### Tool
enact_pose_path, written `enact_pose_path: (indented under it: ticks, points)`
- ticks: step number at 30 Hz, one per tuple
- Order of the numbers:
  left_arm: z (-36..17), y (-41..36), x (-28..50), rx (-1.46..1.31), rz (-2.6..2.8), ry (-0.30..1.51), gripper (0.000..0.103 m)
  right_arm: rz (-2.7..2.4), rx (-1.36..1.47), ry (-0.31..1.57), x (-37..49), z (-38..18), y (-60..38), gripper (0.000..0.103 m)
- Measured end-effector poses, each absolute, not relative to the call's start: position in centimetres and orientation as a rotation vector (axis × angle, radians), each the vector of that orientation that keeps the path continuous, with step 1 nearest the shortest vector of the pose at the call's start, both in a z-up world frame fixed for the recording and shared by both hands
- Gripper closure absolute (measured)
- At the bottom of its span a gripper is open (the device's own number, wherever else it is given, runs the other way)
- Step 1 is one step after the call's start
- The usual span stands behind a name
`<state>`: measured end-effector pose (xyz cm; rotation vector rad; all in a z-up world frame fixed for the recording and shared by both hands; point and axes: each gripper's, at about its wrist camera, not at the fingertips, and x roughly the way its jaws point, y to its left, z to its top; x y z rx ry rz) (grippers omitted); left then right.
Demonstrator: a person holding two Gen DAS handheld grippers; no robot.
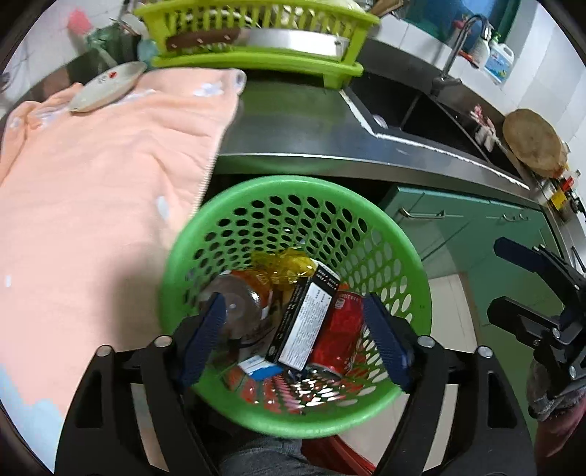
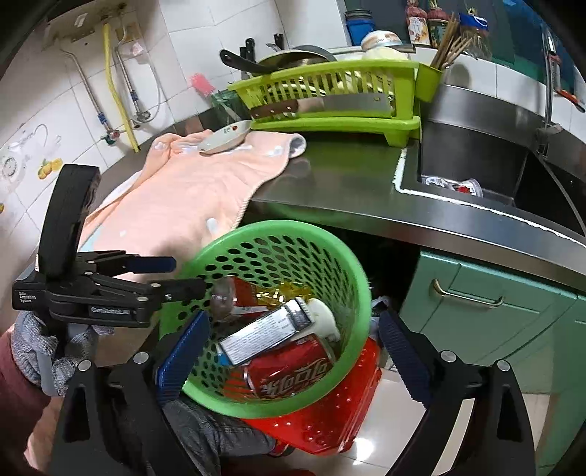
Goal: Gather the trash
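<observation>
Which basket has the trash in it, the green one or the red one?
The round green perforated plastic basket. It holds the red soda can; the red plastic basket sits underneath it.

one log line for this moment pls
left hand-held gripper: open over green basket | right hand-held gripper: open | basket holds red can, box, bottle

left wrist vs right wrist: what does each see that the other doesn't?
Left wrist only: a round wooden board leaning at the counter's far end, and a clear bottle inside the green basket.

Right wrist only: wall pipes, chopsticks in the rack's cup, cups in the sink, and a red basket under the green one.

Both: green basket with red can and box, peach towel, saucer, dish rack with cleaver.
</observation>
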<state>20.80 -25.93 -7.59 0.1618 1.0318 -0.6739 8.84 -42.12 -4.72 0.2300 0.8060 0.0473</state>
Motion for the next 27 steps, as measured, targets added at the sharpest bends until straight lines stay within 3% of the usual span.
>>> enact_pose_path:
  ticks: [14,27]
  points:
    - [-2.7,-16.5,15.8,0.092,-0.471,0.876,0.007,0.076,0.183,0.734,6.7,-2.3,-36.2,0.010]
    - [0.1,-9.6,11.6,0.037,-0.316,0.772,0.005,0.058,0.158,0.706,5.9,-0.3,-31.8,0.009]
